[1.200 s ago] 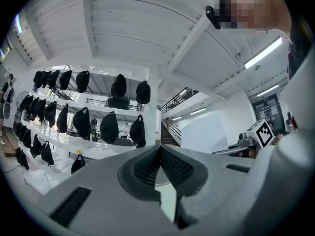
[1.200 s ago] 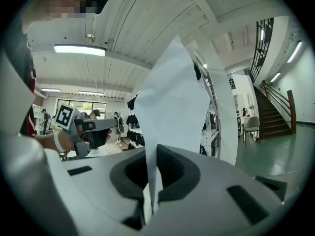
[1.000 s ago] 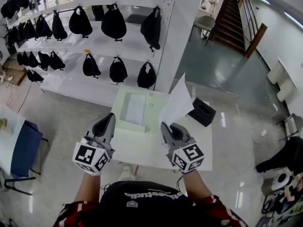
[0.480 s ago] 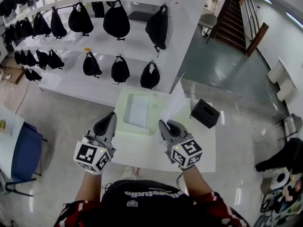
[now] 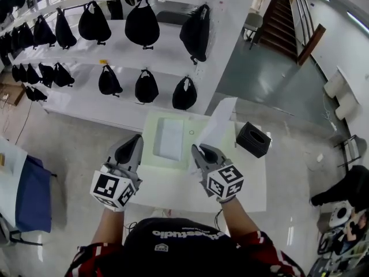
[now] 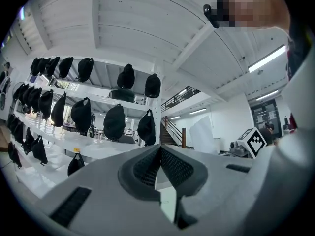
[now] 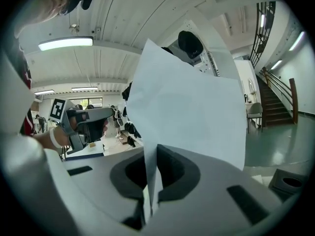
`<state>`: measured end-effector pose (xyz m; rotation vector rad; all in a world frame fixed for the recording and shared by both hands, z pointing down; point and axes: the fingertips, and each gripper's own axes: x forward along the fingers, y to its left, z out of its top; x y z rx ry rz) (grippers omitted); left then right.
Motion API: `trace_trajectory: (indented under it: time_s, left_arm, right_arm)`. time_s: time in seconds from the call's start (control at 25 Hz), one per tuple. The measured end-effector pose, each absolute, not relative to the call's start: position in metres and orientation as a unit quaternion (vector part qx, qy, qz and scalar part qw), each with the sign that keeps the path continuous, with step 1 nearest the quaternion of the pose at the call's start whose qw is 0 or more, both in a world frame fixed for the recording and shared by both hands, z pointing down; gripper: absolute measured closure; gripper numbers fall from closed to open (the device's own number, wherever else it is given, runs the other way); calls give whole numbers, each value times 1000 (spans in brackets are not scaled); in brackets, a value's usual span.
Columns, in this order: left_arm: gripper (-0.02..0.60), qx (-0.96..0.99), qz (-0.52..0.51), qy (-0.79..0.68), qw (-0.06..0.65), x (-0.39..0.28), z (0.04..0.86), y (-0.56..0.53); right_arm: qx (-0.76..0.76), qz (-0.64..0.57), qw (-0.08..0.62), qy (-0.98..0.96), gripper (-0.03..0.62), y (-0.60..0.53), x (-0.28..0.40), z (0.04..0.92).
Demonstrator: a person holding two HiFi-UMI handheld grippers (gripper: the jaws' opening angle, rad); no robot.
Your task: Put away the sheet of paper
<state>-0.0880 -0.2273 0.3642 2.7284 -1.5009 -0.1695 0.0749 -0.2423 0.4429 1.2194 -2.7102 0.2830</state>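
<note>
The white sheet of paper [image 5: 218,126] stands upright over the table, pinched by its lower edge in my right gripper [image 5: 199,152], which is shut on it. In the right gripper view the sheet [image 7: 192,102] rises from between the jaws of that gripper [image 7: 151,154] and fills the middle. My left gripper [image 5: 130,149] hangs beside the near left corner of a pale green tray [image 5: 196,123]; its jaws [image 6: 158,148] meet at the tips with nothing between them. A white sheet [image 5: 170,137] lies inside the tray.
A black open box [image 5: 253,139] sits on the white table [image 5: 173,192] to the right of the paper. White shelves [image 5: 115,53] with several black caps stand behind the table. A blue seat [image 5: 31,189] is at the left, stairs [image 5: 285,22] at the far right.
Both grippers and the person have moved forward towards the table. The right gripper has carried the paper closer to the tray's right side and a little lower.
</note>
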Motion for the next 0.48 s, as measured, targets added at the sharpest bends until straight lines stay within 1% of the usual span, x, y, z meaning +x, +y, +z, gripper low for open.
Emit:
trace_trajectory:
  time_s: [0.48]
  left_arm:
    - [578,883,-61,-464,17,-124,369,-271]
  right_arm:
    - [414,131,94,-896,591,-296,33,471]
